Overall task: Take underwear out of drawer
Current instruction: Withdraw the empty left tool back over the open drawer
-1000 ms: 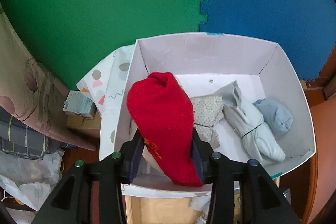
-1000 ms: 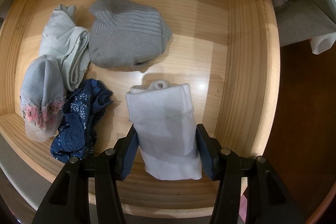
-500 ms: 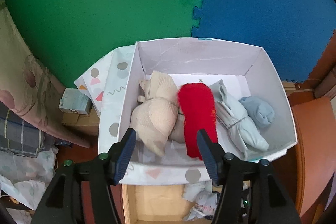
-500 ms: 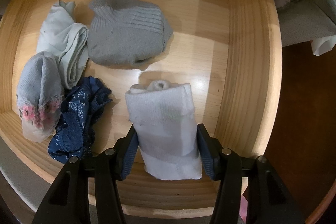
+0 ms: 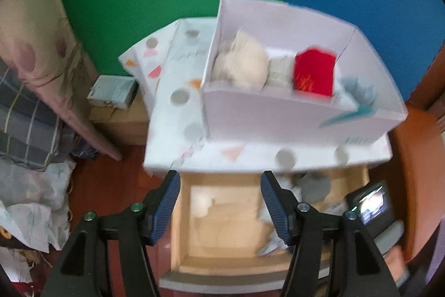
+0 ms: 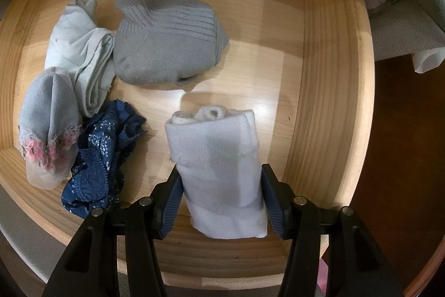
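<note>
Two ribbed fingers (image 6: 178, 194) clench a soft white roll (image 6: 219, 171) (knit); left gripper (image 5: 219, 202) released, empty.

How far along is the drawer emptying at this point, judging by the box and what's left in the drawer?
Done: a red roll and a cream bundle lie in the white box, and the left gripper is open and empty. In hand: the right gripper is clamped on a white roll above the drawer. Left: a grey bundle, a pale roll, a navy lace piece and a pink-trimmed one.
</note>
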Available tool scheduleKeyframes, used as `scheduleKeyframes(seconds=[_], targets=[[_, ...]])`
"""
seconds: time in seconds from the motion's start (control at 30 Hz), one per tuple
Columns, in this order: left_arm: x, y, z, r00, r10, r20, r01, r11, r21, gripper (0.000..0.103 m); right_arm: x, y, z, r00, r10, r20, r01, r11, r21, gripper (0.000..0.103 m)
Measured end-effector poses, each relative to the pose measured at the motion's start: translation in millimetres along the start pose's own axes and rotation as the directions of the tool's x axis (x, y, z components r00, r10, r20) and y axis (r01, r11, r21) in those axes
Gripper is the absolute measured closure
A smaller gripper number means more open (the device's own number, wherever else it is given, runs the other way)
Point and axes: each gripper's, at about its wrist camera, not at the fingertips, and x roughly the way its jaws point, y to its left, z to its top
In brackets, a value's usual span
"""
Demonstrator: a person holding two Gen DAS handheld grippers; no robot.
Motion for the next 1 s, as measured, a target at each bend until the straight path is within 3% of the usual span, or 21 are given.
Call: scheduleKeyframes(seconds=[0.37, 0.83, 1.0], targets=[[78, 2, -88, 0.990, 0.024, -0.137, -0.032, 0.998, -0.056, 0.041, 5, 5, 1, 1.000, -0.014, -0.005, 0.014, 1.000, -0.006, 0.052], [111, -5, -111, 0.992, 0.054, -0.117, -0.061, 0.996, -0.058, 0.041, 5, 6, 0, 1.000, -0.010, -0.002, 0.010, 1.000, -0.004, 0.052], [113, 1, -113, 0.993, 0.014, -0.117, -0.024, 0.996, -0.082, 0.041, 5, 5, -1, 1.000, -0.012, 0.002, 0.012, 1.000, -0.006, 0.054]])
